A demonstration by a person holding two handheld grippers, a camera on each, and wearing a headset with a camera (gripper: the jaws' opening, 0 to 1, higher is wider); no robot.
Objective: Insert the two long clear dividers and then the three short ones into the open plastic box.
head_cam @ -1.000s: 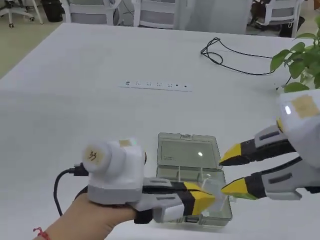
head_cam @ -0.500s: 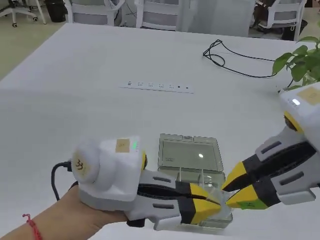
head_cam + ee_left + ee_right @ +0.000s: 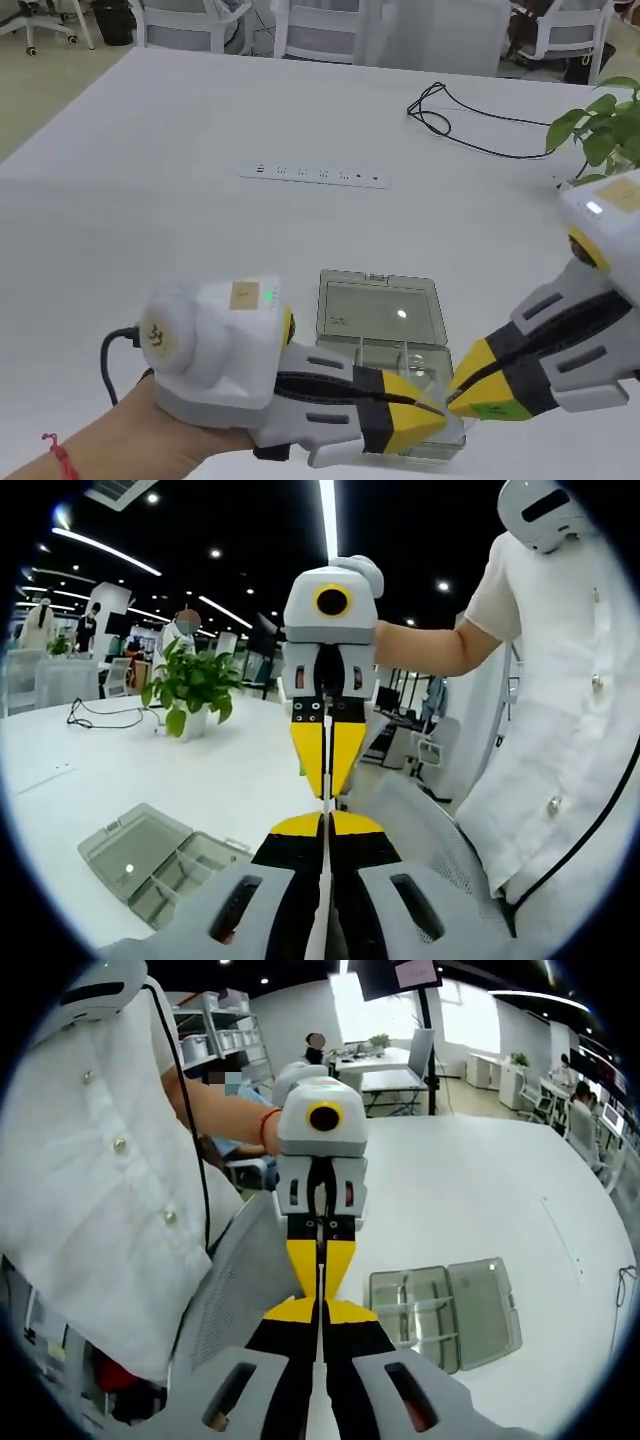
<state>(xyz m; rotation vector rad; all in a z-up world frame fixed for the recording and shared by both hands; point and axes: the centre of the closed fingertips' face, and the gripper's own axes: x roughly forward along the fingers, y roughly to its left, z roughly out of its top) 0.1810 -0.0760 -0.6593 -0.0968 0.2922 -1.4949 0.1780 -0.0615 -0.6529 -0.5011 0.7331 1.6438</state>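
Closing in since a second ago, the right gripper [image 3: 455, 400] has brought its jaws from wide apart to together, and its yellow tips now meet those of the left gripper [image 3: 432, 412] over the front right corner of the box [image 3: 378, 312].

The open plastic box lies on the white table [image 3: 150, 200] with its lid laid flat on the far side. Its tray [image 3: 415, 1310] already shows clear walls that split it into compartments.

In the left gripper view the left gripper's [image 3: 326, 825] jaws stand pressed together with just a thin pale line between them, and the right gripper [image 3: 327, 780] faces it tip to tip. The right gripper view gives the same picture: its own jaws [image 3: 320, 1310] are together and the left gripper [image 3: 321, 1260] is nose to nose with it. Whether a clear divider is pinched in that seam cannot be told.

A hand [image 3: 150, 440] holds the left gripper. Farther out on the table lie a white power strip [image 3: 318, 175] and a black cable [image 3: 470, 125], with a green plant [image 3: 600, 125] at the right edge.
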